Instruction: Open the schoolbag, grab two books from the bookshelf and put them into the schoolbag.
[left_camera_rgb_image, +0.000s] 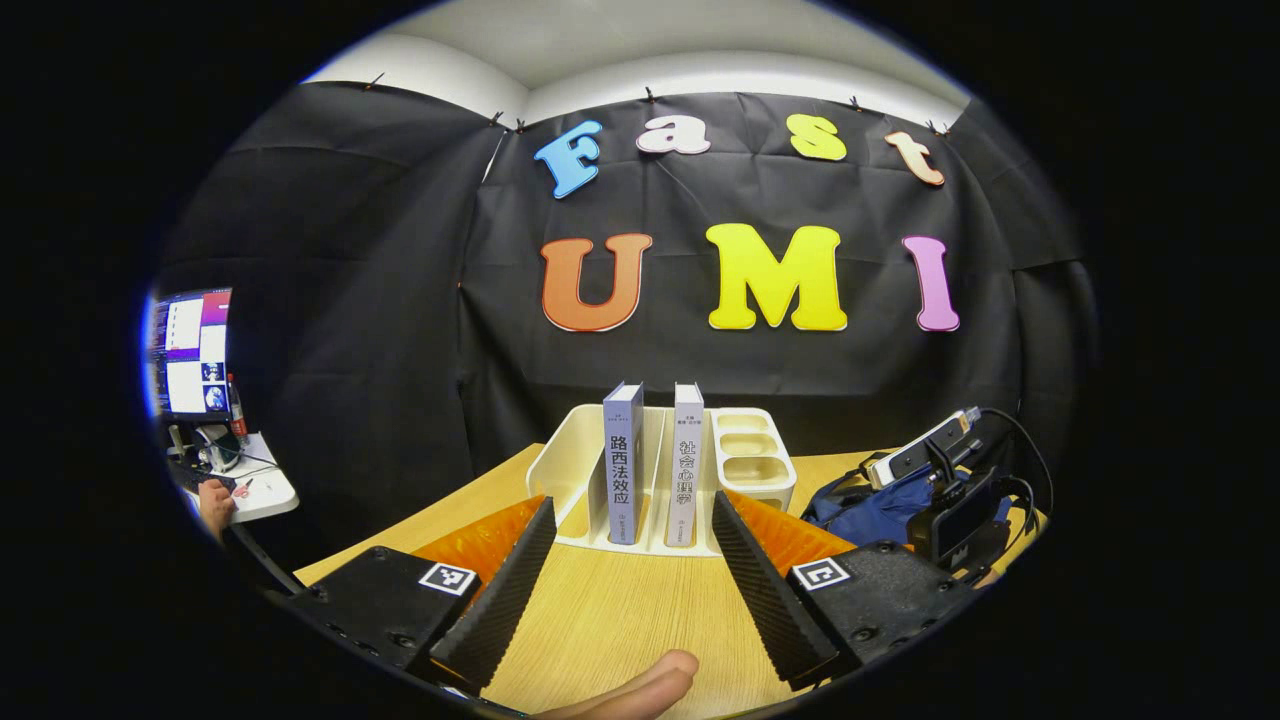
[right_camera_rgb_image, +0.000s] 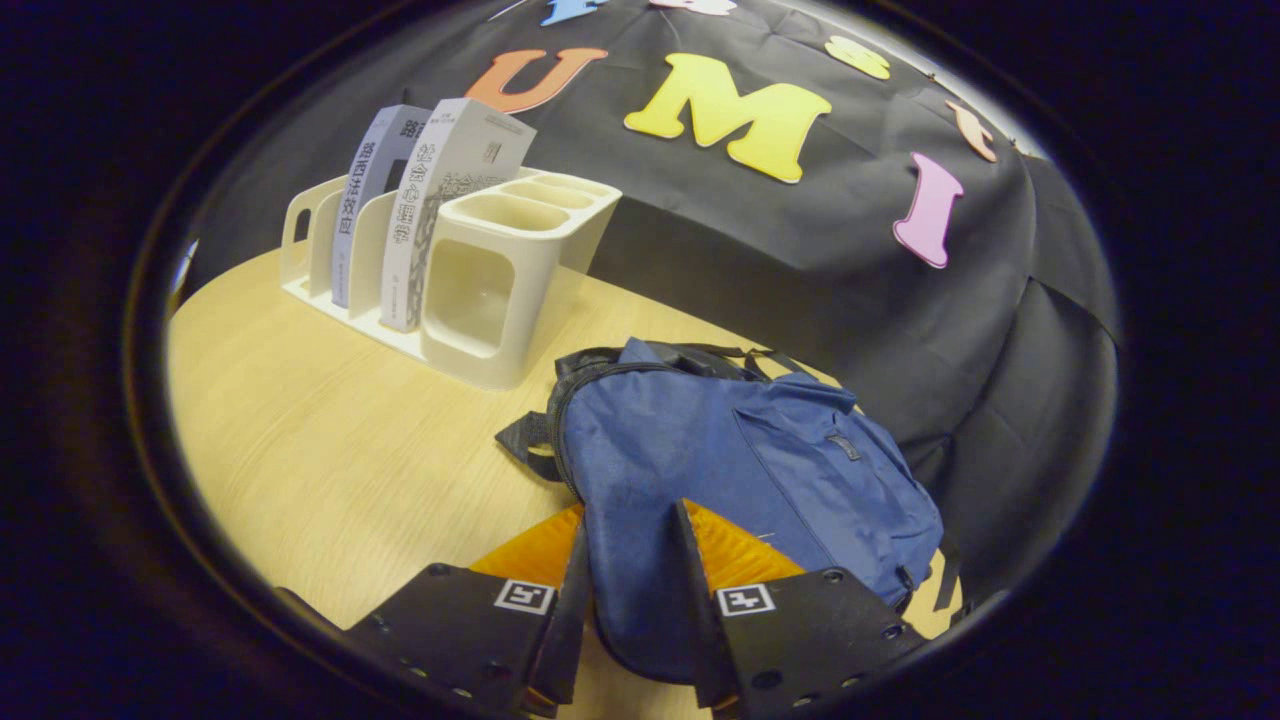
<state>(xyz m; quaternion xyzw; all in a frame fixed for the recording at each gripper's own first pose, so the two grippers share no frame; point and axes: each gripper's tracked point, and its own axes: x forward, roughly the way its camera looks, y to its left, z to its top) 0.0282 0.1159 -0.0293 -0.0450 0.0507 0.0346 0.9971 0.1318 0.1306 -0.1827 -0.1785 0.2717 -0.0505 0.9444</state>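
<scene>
A white bookshelf (left_camera_rgb_image: 567, 455) stands on the wooden table (left_camera_rgb_image: 620, 615) with two upright books in its slots, a blue-grey one (left_camera_rgb_image: 623, 460) and a paler one (left_camera_rgb_image: 686, 460). My left gripper (left_camera_rgb_image: 632, 502) is open a short way in front of them, aimed at both spines. To the right lies the blue schoolbag (left_camera_rgb_image: 850, 505), and the right gripper (left_camera_rgb_image: 945, 485) hovers over it. In the right gripper view, the right gripper (right_camera_rgb_image: 631, 515) is shut on the near edge of the schoolbag (right_camera_rgb_image: 760, 460), whose zip looks closed. The bookshelf (right_camera_rgb_image: 480, 290) and both books (right_camera_rgb_image: 365, 190) (right_camera_rgb_image: 440, 190) stand to its left.
The shelf's right end has small empty compartments (left_camera_rgb_image: 750, 455). A thumb (left_camera_rgb_image: 640, 685) shows at the bottom between my left fingers. Far left are a lit monitor (left_camera_rgb_image: 190, 350), a white side desk (left_camera_rgb_image: 255, 490) and a person's hand (left_camera_rgb_image: 215, 505). Bare tabletop (right_camera_rgb_image: 330, 440) lies between shelf and bag.
</scene>
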